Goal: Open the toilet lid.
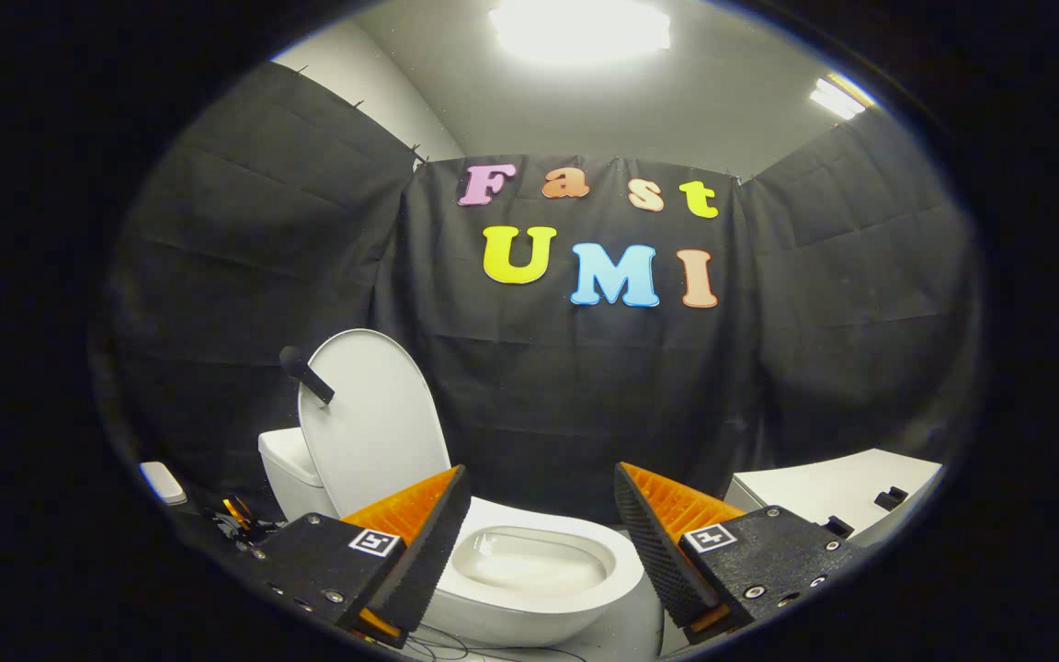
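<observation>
Lid (371, 418): white oval, raised upright, leaning back by the tank (286, 469); a dark handle (306, 374) sticks from it.
Bowl (534, 575): white, uncovered, interior bare, lying between and beyond the fingers.
Gripper (539, 542): fingers spread, holding nothing.

And here we are in a staged recording booth, not a real bathroom. Black cloth (548, 386) hangs as the wall on three sides, pinned along its top edge, with plain pale room wall (373, 83) and ceiling (677, 101) showing above it and bright ceiling lights (580, 28) overhead. In front of the cloth stands a white toilet (529, 575), lid (369, 423) raised upright, bowl open. Off to one side sits a white surface (837, 492), and loose cables (235, 524) lie beside the toilet: a set-up corner in a lab or studio.
</observation>
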`<state>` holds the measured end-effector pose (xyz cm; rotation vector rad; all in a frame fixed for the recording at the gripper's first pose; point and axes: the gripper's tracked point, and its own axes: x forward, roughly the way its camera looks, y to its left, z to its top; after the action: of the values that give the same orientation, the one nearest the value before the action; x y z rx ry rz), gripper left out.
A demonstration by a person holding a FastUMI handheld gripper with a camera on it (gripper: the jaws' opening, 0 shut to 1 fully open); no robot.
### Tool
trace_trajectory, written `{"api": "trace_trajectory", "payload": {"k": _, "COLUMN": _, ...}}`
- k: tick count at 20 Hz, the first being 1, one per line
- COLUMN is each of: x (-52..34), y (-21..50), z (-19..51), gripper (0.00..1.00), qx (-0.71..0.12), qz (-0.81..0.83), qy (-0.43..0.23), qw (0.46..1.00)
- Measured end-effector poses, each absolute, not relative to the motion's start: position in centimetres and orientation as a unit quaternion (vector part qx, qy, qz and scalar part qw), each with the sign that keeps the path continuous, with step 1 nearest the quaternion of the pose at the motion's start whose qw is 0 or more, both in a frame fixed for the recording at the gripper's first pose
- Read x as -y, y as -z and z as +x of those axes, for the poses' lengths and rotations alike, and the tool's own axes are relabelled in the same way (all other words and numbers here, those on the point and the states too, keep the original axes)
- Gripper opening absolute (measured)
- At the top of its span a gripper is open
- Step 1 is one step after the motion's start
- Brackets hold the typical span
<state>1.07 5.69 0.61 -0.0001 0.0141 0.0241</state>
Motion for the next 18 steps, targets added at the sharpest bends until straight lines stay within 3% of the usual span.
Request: {"api": "trace_trajectory", "payload": {"k": 18, "x": -5.7, "y": 1.1, "z": 1.3, "gripper": 0.98, "qx": -0.005, "qz": 0.014, "qy": -0.01, "qw": 1.0}}
